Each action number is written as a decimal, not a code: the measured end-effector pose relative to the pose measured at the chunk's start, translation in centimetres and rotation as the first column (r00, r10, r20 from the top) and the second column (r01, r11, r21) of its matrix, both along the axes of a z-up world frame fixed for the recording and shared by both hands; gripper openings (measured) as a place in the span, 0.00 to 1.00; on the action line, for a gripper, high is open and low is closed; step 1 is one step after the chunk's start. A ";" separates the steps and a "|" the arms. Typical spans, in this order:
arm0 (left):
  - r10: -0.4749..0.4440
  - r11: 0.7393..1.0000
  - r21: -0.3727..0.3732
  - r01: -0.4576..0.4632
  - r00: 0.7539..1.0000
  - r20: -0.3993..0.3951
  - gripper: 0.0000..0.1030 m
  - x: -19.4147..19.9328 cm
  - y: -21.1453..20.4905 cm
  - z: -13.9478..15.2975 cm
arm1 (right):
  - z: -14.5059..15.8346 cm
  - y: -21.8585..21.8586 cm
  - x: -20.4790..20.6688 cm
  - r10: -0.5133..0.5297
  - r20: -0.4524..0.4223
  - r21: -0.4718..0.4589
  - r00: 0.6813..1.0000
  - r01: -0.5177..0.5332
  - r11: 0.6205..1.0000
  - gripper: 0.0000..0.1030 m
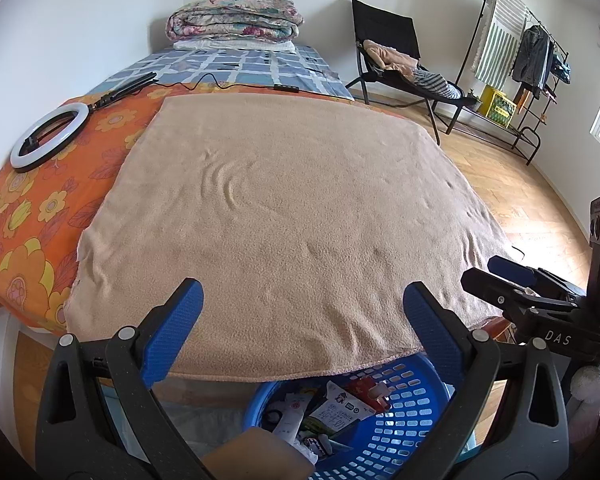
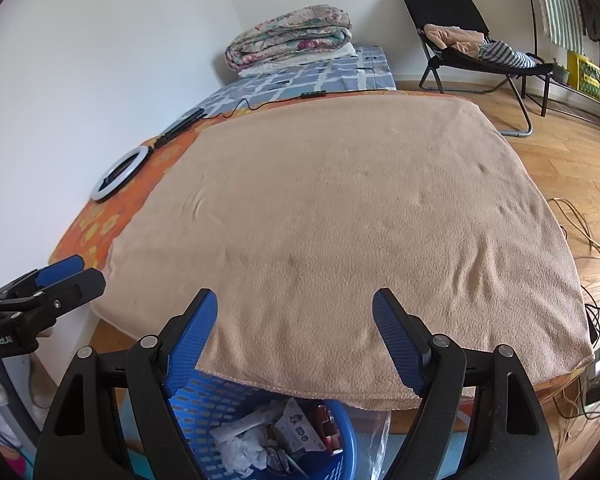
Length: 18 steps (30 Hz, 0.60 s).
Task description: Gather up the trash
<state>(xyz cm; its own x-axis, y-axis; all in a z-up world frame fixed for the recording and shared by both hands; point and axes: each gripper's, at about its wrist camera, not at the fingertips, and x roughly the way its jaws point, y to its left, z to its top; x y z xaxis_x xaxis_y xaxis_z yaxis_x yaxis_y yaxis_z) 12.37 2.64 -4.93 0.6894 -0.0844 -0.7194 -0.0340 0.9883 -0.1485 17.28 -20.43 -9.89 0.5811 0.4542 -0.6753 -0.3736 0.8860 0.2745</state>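
Note:
A blue plastic basket (image 1: 404, 436) stands on the floor below the bed's near edge and holds trash (image 1: 340, 404): wrappers, cartons and crumpled paper. It also shows in the right wrist view (image 2: 216, 400) with its trash (image 2: 272, 436). My left gripper (image 1: 302, 308) is open and empty, above the basket, over the edge of a tan blanket (image 1: 284, 216). My right gripper (image 2: 296, 316) is open and empty, also above the basket. Each gripper shows at the side of the other's view, the right one (image 1: 512, 276) and the left one (image 2: 60, 276).
The tan blanket (image 2: 352, 208) covers the near bed. A ring light (image 1: 50, 136) with its cable lies on the orange floral sheet (image 1: 32, 220). Folded quilts (image 1: 236, 18) sit at the far end. A black folding chair (image 1: 400, 60), a clothes rack (image 1: 528, 52) and floor cables (image 2: 580, 240) are at right.

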 end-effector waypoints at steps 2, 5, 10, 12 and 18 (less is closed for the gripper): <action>-0.001 1.000 0.001 0.001 1.000 -0.001 0.99 0.0 0.0 0.0 | 0.0 0.0 0.0 0.000 0.000 -0.001 1.000 0.000 1.000 0.78; 0.000 1.000 -0.002 0.000 1.000 -0.002 0.99 0.0 0.0 0.0 | 0.0 0.0 0.0 0.000 -0.001 0.000 1.000 0.000 1.000 0.78; -0.001 1.000 -0.003 0.001 1.000 -0.002 0.99 0.1 -0.2 0.0 | 0.0 0.0 0.0 0.000 -0.002 -0.001 1.000 0.000 1.000 0.78; -0.001 1.000 -0.005 0.001 1.000 -0.002 0.99 0.0 -0.3 0.1 | 0.0 0.0 0.0 0.000 -0.002 -0.001 1.000 0.000 1.000 0.78; -0.002 1.000 -0.008 0.002 1.000 -0.005 0.99 0.0 -0.5 0.1 | -0.1 0.0 0.0 0.002 -0.005 -0.001 1.000 -0.002 1.000 0.78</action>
<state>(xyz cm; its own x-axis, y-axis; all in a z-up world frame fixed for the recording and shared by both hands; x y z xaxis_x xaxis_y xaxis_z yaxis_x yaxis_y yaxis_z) 12.39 2.09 -4.83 0.6855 -0.0914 -0.7223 -0.0326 0.9872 -0.1559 17.23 -20.39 -10.02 0.5767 0.4547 -0.6787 -0.3744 0.8855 0.2751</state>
